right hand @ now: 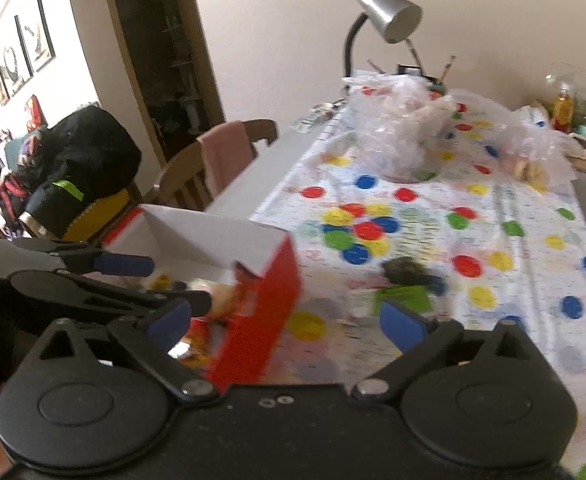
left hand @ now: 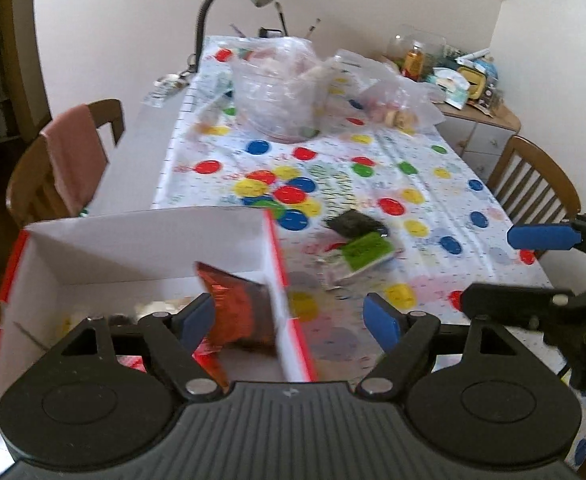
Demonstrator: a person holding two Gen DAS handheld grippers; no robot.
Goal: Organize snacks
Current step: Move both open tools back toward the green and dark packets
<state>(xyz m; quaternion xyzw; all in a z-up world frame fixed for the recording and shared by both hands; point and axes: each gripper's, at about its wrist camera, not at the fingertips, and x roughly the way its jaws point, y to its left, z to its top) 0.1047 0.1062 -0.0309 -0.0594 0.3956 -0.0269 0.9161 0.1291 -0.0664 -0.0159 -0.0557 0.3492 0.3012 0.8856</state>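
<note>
Both the left gripper [left hand: 293, 318] and right gripper [right hand: 287, 326] are held wide and empty. A red foil snack packet [left hand: 239, 314] stands in the box [left hand: 141, 240]; a green packet [left hand: 367, 251] and a dark packet [left hand: 353, 222] lie on the counter [left hand: 433, 168]. These are judged light, crinkly and slippery, best pinched at a sealed edge.
</note>
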